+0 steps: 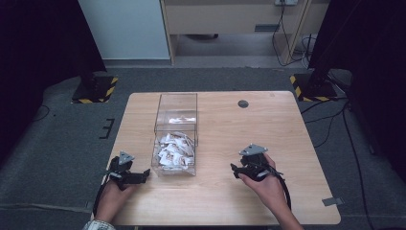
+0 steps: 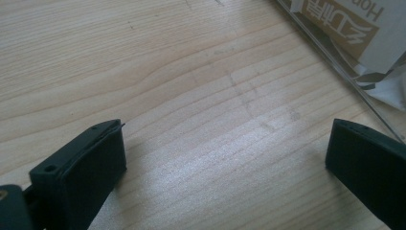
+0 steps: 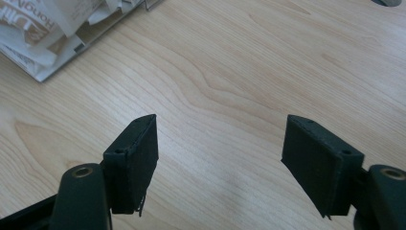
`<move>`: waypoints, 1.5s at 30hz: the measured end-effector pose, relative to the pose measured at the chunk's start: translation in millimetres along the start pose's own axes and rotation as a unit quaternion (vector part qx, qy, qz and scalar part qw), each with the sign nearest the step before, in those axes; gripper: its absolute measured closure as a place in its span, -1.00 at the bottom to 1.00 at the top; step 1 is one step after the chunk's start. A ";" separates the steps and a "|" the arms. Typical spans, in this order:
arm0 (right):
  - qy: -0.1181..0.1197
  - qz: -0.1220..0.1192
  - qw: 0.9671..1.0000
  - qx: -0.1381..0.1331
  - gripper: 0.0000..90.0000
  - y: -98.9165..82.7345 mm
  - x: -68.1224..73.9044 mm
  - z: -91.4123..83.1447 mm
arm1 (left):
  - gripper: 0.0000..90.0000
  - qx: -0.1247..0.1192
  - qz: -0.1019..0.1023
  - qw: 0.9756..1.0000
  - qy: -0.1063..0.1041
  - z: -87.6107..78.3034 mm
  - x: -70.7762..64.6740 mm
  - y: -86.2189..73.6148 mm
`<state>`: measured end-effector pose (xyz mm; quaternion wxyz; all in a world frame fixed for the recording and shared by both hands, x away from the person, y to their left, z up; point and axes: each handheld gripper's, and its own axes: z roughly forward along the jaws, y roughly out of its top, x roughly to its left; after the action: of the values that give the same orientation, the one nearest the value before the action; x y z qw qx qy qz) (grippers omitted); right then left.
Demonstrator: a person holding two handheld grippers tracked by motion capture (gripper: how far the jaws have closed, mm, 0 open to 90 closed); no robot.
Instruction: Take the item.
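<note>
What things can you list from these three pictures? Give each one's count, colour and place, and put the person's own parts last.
Table: one, light wood, centre of the room.
Clear box: one, see-through plastic, left of the table's middle, between the two grippers.
Paper packets: a heap, white with brown print, inside the box's near end.
Round cap: one, dark grey, far side of the table top.
Stand bases: two, black with yellow stripes, on the floor beyond the table's far corners.
Left gripper: one, black, fingers wide apart over bare wood beside the box.
Right gripper: one, black, fingers apart, nothing between them.
</note>
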<state>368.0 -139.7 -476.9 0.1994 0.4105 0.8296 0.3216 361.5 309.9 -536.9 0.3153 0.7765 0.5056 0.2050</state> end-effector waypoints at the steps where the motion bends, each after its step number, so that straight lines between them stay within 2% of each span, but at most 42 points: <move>1: 0.000 0.000 1.000 0.000 -0.36 0.0 0.0 0.0 | -1.00 0.000 0.000 1.000 0.000 0.0 0.0 0.0; 18: 0.027 -0.001 1.000 -0.009 -0.21 46.7 2.9 -0.4 | -1.00 0.000 0.000 1.000 0.000 -0.1 0.0 0.0; 27: 0.036 -0.011 0.999 -0.013 -0.16 63.8 8.7 -2.8 | -1.00 0.000 0.000 1.000 0.000 0.0 0.0 0.0; 40: 0.045 -0.011 0.999 -0.023 -0.14 80.9 11.7 -3.0 | -1.00 0.000 0.000 1.000 0.000 0.0 0.0 0.0; 45: 0.049 -0.013 0.998 -0.030 -0.07 87.5 11.9 -4.8 | -1.00 0.000 0.000 1.000 0.000 0.0 0.0 0.0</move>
<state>406.6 -91.9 -413.2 0.1750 0.3778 0.8334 0.3634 361.4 310.0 -536.9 0.3152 0.7766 0.5055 0.2050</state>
